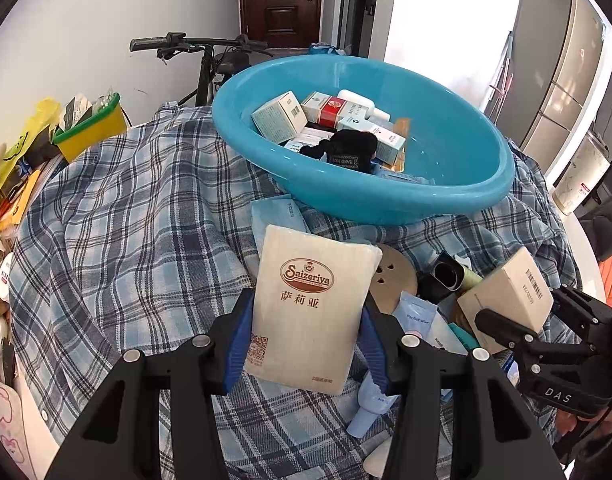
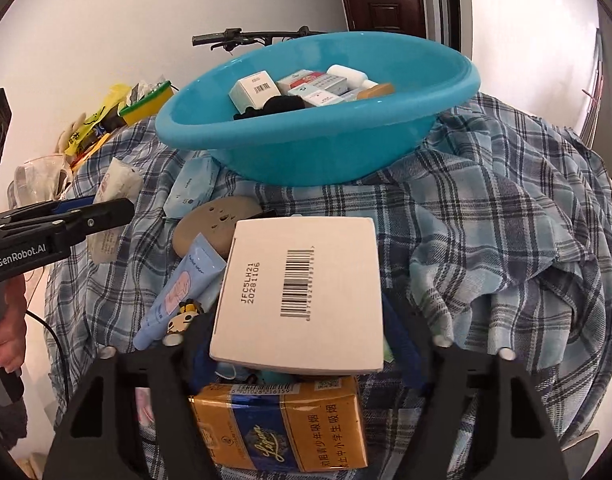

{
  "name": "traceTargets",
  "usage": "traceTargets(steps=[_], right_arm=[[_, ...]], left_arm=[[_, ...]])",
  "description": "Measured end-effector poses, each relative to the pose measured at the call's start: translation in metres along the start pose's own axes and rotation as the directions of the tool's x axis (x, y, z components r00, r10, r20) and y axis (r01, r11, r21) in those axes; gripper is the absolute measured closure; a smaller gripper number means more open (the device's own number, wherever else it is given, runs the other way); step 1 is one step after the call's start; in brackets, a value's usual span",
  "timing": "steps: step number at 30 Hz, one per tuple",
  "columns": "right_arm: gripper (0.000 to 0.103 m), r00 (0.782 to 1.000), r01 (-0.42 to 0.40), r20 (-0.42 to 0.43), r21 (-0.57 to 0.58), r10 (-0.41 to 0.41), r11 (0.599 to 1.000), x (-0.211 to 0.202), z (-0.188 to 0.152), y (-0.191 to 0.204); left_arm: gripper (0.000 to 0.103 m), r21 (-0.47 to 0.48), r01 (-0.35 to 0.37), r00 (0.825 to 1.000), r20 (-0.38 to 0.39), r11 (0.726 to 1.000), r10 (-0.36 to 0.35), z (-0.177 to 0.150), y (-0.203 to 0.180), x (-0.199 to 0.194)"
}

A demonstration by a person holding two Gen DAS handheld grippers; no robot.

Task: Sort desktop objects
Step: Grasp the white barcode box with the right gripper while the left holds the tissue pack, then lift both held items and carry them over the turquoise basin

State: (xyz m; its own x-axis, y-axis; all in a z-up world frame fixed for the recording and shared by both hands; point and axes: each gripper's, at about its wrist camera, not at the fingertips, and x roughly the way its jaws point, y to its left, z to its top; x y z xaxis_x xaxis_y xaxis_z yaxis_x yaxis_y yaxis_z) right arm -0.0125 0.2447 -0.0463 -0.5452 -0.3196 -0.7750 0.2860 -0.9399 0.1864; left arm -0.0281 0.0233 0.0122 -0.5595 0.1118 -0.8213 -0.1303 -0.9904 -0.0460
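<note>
Two tools loaded: left tool (image 1: 306, 332) clamps beige Saizeriya wipe packet (image 1: 312, 304), right tool (image 2: 301, 344) clamps white barcoded carton (image 2: 301, 292), both aimed toward far blue plastic basin (image 1: 446, 200) collecting sorted items.

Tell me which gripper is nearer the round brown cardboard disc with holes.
Left. The left gripper, shut on the beige Saizeriya packet, sits right beside the disc. The right gripper, holding the white barcoded box, is just past it.

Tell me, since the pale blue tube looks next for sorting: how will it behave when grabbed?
The tube looks soft, so it would probably squash and bend rather than stay stiff. Its smooth skin and taper may let it slip. It is partly wedged under the box, so it might drag.
</note>
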Motion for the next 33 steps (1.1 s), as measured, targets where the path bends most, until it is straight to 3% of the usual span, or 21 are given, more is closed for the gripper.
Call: traceTargets(steps=[4, 14, 17, 20, 23, 24, 28, 30, 33], right_arm=[[0.046, 0.997, 0.04, 0.06, -0.026, -0.039, 0.999, -0.009, 0.001, 0.006], [0.046, 0.992, 0.082, 0.099, -0.034, -0.078, 0.996, -0.022, 0.007, 0.009], [0.046, 0.985, 0.106, 0.142, -0.036, -0.1, 0.994, -0.031, 0.01, 0.012], [0.046, 0.964, 0.14, 0.236, -0.05, -0.125, 0.989, -0.05, 0.016, 0.019], [0.046, 0.918, 0.182, 0.369, -0.063, -0.147, 0.981, -0.077, 0.025, 0.029], [0.046, 0.899, 0.193, 0.412, -0.065, -0.15, 0.979, -0.087, 0.028, 0.033], [0.046, 0.821, 0.26, 0.543, -0.087, -0.173, 0.962, -0.121, 0.042, 0.048], [0.046, 0.781, 0.297, 0.594, -0.083, -0.192, 0.951, -0.139, 0.051, 0.056], [0.046, 0.749, 0.28, 0.642, -0.082, -0.164, 0.957, -0.163, 0.066, 0.063]], left_arm=[[0.051, 0.005, -0.001, 1.0, 0.005, 1.0, 0.001, -0.001, -0.003, -0.001], [0.051, 0.004, -0.008, 0.999, 0.037, 1.0, 0.008, -0.003, -0.005, -0.008], [0.051, -0.003, -0.012, 0.995, 0.096, 1.0, 0.012, -0.003, -0.006, -0.018], [0.051, 0.0, -0.026, 0.976, 0.215, 1.0, 0.026, 0.001, -0.01, -0.04], [0.051, -0.008, -0.04, 0.934, 0.355, 0.999, 0.041, 0.006, -0.013, -0.066], [0.051, -0.017, -0.048, 0.912, 0.407, 0.999, 0.051, 0.007, -0.013, -0.076], [0.051, -0.054, -0.113, 0.794, 0.596, 0.992, 0.123, 0.015, -0.013, -0.115], [0.051, -0.077, -0.077, 0.752, 0.65, 0.994, 0.109, 0.022, -0.007, -0.136], [0.051, -0.105, -0.06, 0.707, 0.697, 0.993, 0.116, 0.035, -0.002, -0.164]])
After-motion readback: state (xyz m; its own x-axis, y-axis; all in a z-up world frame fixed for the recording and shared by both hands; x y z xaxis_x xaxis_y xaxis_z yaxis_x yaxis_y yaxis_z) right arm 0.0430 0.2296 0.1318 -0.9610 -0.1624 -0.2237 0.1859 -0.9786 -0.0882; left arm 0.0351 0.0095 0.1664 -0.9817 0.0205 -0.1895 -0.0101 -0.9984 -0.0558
